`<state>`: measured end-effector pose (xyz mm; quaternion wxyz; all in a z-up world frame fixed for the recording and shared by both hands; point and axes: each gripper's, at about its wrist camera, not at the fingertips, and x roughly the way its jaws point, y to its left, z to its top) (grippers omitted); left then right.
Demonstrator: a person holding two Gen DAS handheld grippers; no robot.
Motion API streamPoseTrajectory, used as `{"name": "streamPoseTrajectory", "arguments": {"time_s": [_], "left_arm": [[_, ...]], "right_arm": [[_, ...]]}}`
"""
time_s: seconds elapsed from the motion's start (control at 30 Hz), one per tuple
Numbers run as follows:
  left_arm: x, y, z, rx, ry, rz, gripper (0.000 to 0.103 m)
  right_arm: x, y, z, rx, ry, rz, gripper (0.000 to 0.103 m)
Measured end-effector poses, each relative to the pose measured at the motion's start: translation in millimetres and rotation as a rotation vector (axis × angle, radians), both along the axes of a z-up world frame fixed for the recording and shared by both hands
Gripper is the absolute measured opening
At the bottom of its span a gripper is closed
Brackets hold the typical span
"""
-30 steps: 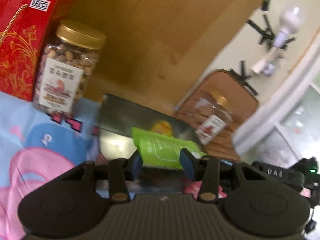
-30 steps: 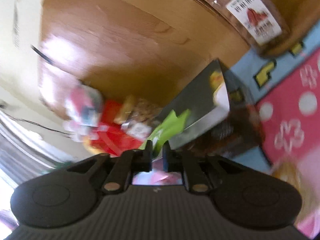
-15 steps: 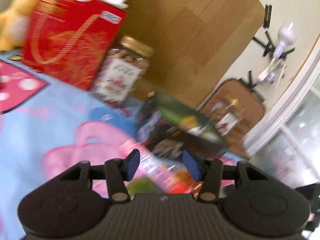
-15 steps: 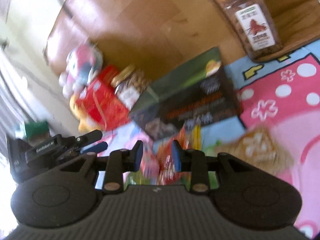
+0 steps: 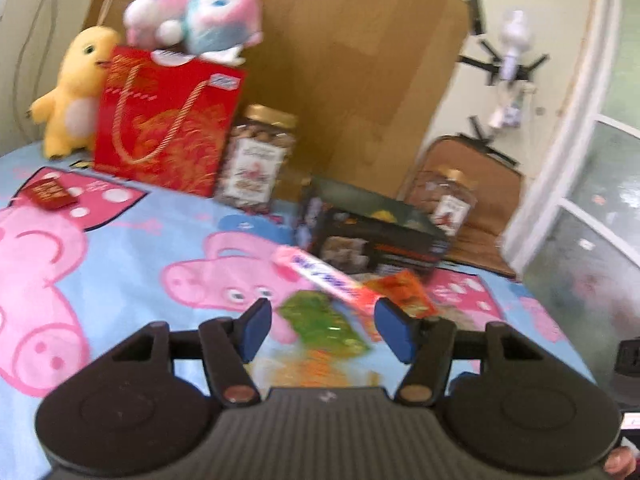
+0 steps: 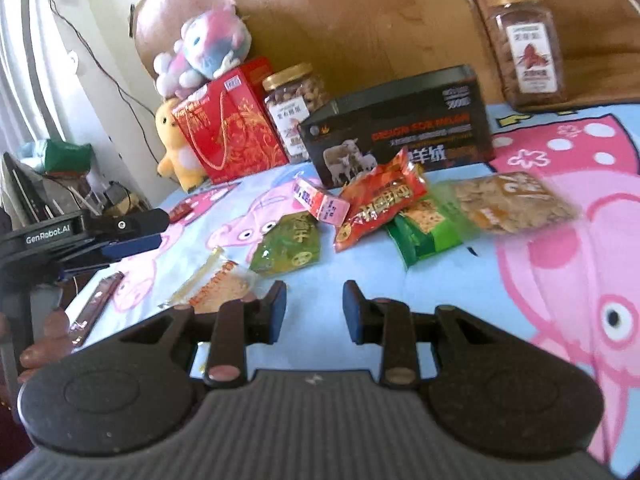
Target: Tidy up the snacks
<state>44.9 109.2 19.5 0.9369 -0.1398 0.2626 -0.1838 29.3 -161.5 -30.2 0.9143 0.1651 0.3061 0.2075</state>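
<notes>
Several snack packets lie on the Peppa Pig cloth in front of a black box [image 6: 400, 128]: a pink carton [image 6: 320, 202], a red packet [image 6: 380, 200], a translucent green packet [image 6: 290, 246], a green cracker packet [image 6: 424, 232], a clear cracker bag [image 6: 512, 200] and a pale wafer packet [image 6: 214, 286]. My right gripper [image 6: 314, 312] is open and empty, short of them. My left gripper [image 5: 322, 330] is open and empty above the green packet [image 5: 324, 324], with the pink carton [image 5: 320, 272] just beyond. It also shows in the right wrist view [image 6: 132, 236] at the left.
At the back stand a red gift bag [image 6: 228, 128] with plush toys [image 6: 208, 48], a nut jar [image 6: 294, 100] and a second jar [image 6: 526, 52] on a brown cushion. A thin brown bar [image 6: 96, 300] lies near the cloth's left edge. A small red packet [image 5: 50, 194] lies far left.
Both grippers have pulled back from the black box. The green packet the left gripper held at the box is gone from it. The right gripper, shut a second ago, has opened.
</notes>
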Motion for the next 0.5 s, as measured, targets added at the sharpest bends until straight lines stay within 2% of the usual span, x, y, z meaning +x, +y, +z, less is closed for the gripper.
{"name": "streamPoseTrajectory", "arguments": {"time_s": [0.1,0.33,0.5], "left_arm": [[-15.3,-11.4,2.5,0.011,-0.022,-0.01,0.058],[-52.6,-29.0,0.0,0.087,-0.058,-0.032,0.058],[-51.6,-28.7,-3.4,0.09,-0.07,-0.054,0.058]], "right_arm": [[-17.7,0.5,3.3,-0.002,-0.029,-0.008,0.035],[-25.3,8.3,5.8,0.024,-0.05,-0.045,0.035],[-34.3,8.3,0.0,-0.048,-0.055,-0.069,0.035]]}}
